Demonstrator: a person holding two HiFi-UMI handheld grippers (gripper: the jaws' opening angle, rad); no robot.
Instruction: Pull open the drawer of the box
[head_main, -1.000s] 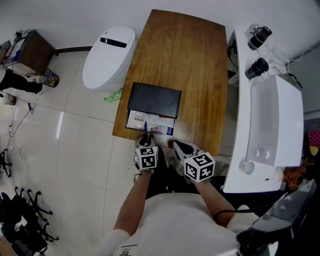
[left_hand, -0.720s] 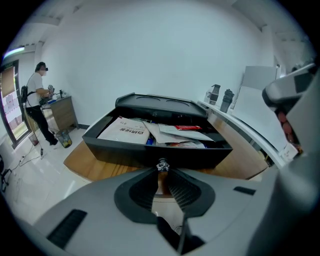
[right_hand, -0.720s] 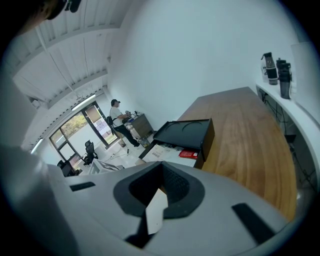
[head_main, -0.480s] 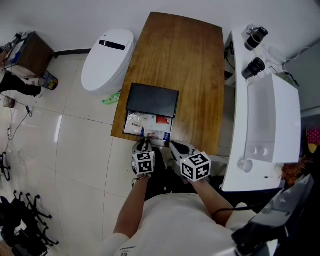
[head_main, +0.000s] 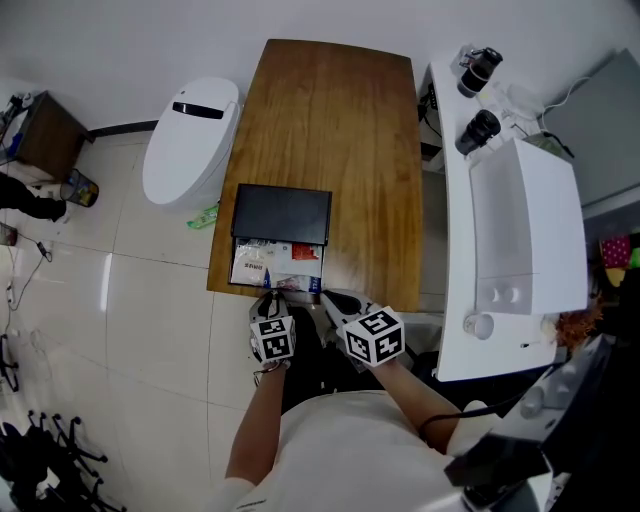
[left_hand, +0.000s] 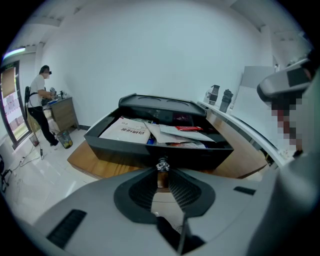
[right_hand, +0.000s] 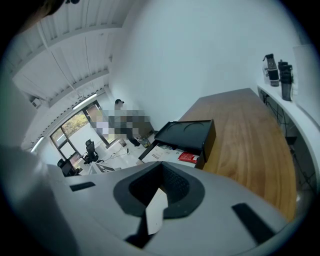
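I take this for an office or lab room: white bench (head_main: 520, 230) at three o'clock carrying what may be microscopes (head_main: 478, 70), swivel chairs (head_main: 50, 450) at eight o'clock, glossy floor tiles (head_main: 120, 330), large windows (right_hand: 75, 127).

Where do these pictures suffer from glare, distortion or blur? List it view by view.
Head view: sharp, a bright streak of glare on the floor tiles, the table bowed at its edges. Left gripper view: strong fisheye, dark corners, yet the drawer and its knob are crisp. Right gripper view: the same fisheye, the windows washed bright, a mosaic patch laid over the people.
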